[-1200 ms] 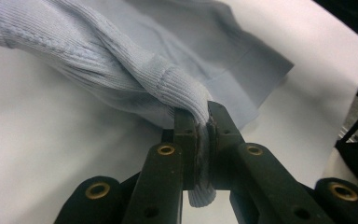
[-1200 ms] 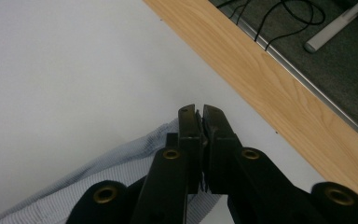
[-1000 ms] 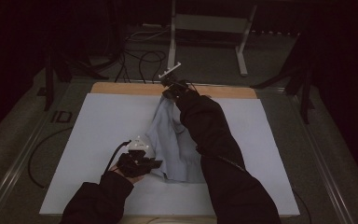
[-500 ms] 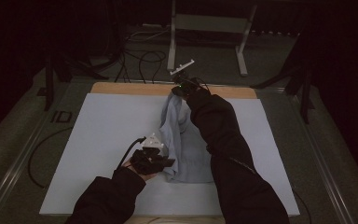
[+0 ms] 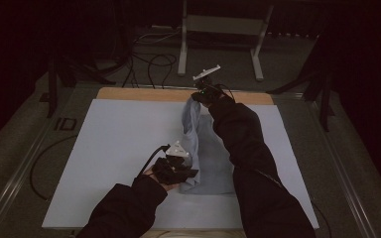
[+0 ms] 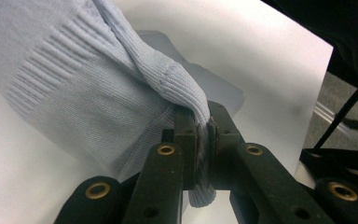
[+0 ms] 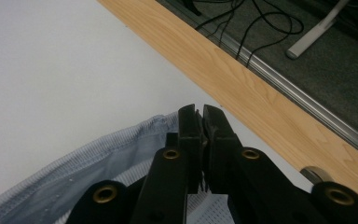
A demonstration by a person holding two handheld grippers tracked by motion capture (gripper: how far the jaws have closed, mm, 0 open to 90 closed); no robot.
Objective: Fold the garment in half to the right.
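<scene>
Garment handling is in progress on a white table surface (image 5: 104,163): a light blue knit garment (image 5: 206,148) lies stretched from near centre toward the far edge, just left of the person's right sleeve (image 5: 248,148). The left gripper (image 6: 204,122) sits at the near end of the garment, its jaws clenched on a bunched fold of ribbed knit, with cloth pinched between the pads and a short tail hanging below them. The right gripper (image 7: 200,114) is at the far end, close to the bare wooden strip (image 7: 242,79) along the far table edge; its jaws are pressed together on a hemmed edge of the same garment, and the stitched border runs away to the left in the right gripper view. In the high view the far end of the cloth rises to the right gripper, so that corner appears lifted off the surface, while the middle rests flat. Judged from the drape and folds, the garment is soft, light and fully limp: it will sag between two held points, will not keep a shape, and carries no risk of breakage. The ribbed knit should give good friction against the pads. Best holds are the hem and ribbed bands, where the fabric is doubled and thicker; a single layer may stretch or slip.
</scene>
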